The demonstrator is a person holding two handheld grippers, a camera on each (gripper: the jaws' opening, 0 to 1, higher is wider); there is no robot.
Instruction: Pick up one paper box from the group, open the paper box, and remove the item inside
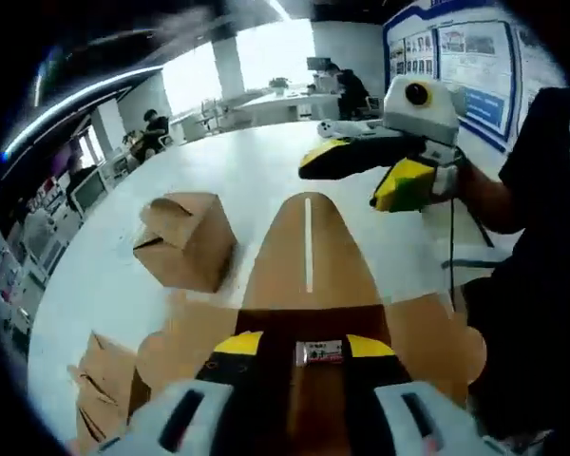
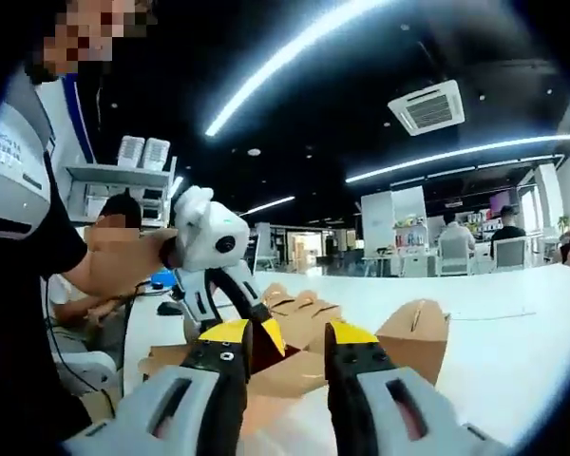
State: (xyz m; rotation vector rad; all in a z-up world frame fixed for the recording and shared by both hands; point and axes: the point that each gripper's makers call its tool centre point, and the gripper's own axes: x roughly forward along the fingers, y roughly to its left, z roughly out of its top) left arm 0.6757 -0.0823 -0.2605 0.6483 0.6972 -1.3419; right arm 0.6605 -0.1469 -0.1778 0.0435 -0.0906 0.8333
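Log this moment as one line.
left gripper: holds open paper box | right gripper: open, off box | closed box: on table

White table (image 1: 256, 161), ceiling air-conditioner (image 2: 430, 106)

The boxes (image 1: 185, 239) are matt brown paperboard, creased at the folds. The surface (image 1: 256, 171) is smooth, faintly glossy white. The tongs (image 1: 304, 353) look like hard black-and-yellow plastic.

Your opened box (image 1: 309, 275) lies on the table (image 1: 256, 161), flaps spread. 1 closed box (image 1: 185, 239) sits left of it, another (image 1: 100, 385) nearer.
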